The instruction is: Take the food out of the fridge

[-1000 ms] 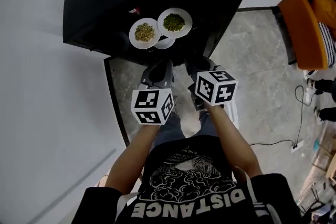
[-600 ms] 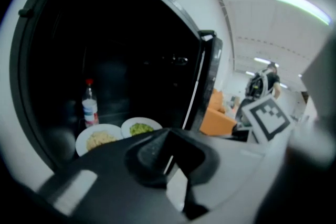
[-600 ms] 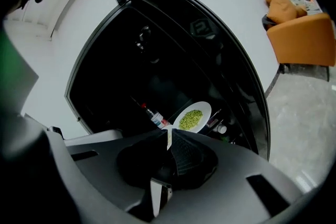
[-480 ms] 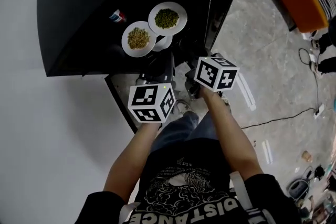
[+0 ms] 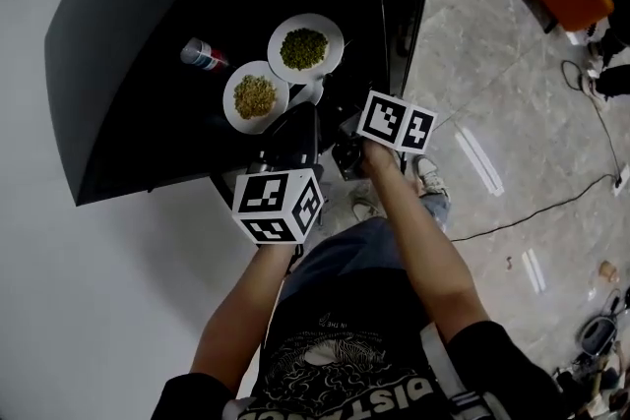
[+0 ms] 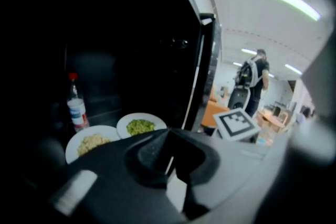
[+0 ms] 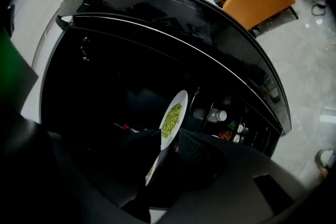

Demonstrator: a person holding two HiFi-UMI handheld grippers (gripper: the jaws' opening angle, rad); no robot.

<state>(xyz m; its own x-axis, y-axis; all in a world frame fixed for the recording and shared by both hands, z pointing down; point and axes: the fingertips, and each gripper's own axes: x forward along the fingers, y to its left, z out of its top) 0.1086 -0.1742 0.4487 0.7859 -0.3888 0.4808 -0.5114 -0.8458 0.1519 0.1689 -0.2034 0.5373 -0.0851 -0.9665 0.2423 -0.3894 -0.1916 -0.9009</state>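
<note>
Only the right gripper view shows small bottles and jars in the door of the open black fridge. On the fridge's shelf sit a round white plate of green peas and a round white plate of yellowish food (a red-capped plastic bottle stands beside them). Just outside the fridge, the left gripper has its jaws pressed together on nothing; the right gripper holds its jaws slightly parted, empty.

1. Left gripper: held forward and low, with the jaw tips met. Its marker cube faces upward.
2. Right gripper: just beside the left gripper and level with it, jaws narrowly apart.
3. Left forearm and right forearm: bare, extended forward, converging toward the grippers.
</note>
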